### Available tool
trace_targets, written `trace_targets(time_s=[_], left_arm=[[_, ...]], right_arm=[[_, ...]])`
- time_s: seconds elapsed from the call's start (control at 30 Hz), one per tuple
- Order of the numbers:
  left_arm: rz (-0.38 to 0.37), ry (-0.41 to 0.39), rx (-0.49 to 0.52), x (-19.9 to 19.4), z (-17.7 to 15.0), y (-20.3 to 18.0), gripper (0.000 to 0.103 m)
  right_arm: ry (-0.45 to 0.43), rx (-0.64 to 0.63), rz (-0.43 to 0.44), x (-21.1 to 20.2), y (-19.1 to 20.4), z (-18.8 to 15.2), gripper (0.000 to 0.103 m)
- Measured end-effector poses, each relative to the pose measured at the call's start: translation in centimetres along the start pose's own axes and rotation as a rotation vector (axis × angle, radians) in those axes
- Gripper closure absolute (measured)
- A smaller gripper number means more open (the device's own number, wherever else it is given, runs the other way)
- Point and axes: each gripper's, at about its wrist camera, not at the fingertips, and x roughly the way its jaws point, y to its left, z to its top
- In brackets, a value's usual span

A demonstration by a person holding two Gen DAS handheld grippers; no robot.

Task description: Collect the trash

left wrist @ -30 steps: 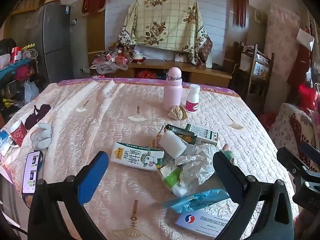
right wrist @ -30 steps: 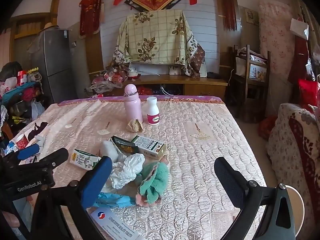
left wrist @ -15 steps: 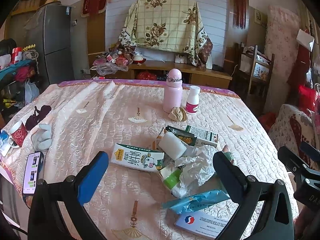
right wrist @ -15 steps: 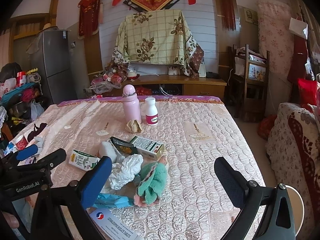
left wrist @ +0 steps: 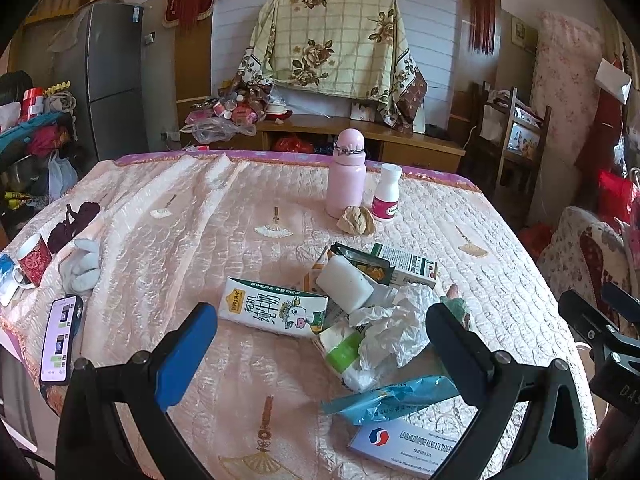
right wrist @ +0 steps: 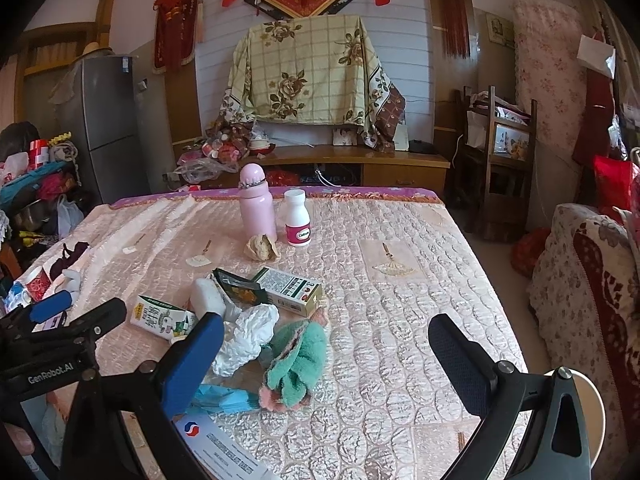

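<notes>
Pale pink quilted tabletop (left wrist: 168,240) with gold fan motifs, purple-edged at twelve o'clock. White-and-green milk carton (left wrist: 276,307), crumpled white paper (left wrist: 390,326), teal wrapper (left wrist: 394,398), pink bottle (left wrist: 346,178). Green-and-pink sock (right wrist: 296,362), red patterned mug (left wrist: 35,259) at nine o'clock.

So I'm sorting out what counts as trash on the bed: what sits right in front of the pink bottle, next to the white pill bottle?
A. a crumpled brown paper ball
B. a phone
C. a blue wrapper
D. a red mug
A: a crumpled brown paper ball lies at the foot of the pink bottle, beside the white pill bottle; both open grippers hang well short of it.
</notes>
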Motion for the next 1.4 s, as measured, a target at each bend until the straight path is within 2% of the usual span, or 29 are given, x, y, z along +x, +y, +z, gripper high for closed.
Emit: trace_targets(time_s=[0.8, 0.97, 1.23, 1.4], left_arm=[[0.014, 0.043, 0.003, 1.0, -0.9, 1.3, 0.0], [-0.011, 0.073, -0.014, 1.4, -1.4, 1.9, 0.0], [-0.006, 0.081, 0.047, 1.4, -2.0, 1.0, 0.0], [-0.012, 0.092, 0.044, 1.7, -2.1, 1.0, 0.0]], right_arm=[[0.031, -0.009, -0.006, 0.5, -1.0, -0.3, 0.0], [0.063, -0.007, -0.015, 0.7, -1.6, -0.4, 0.0], [0.081, 0.003, -0.014, 1.4, -2.3, -0.9, 0.0], [0.085, 0.005, -0.012, 1.6, -2.3, -1.0, 0.0]])
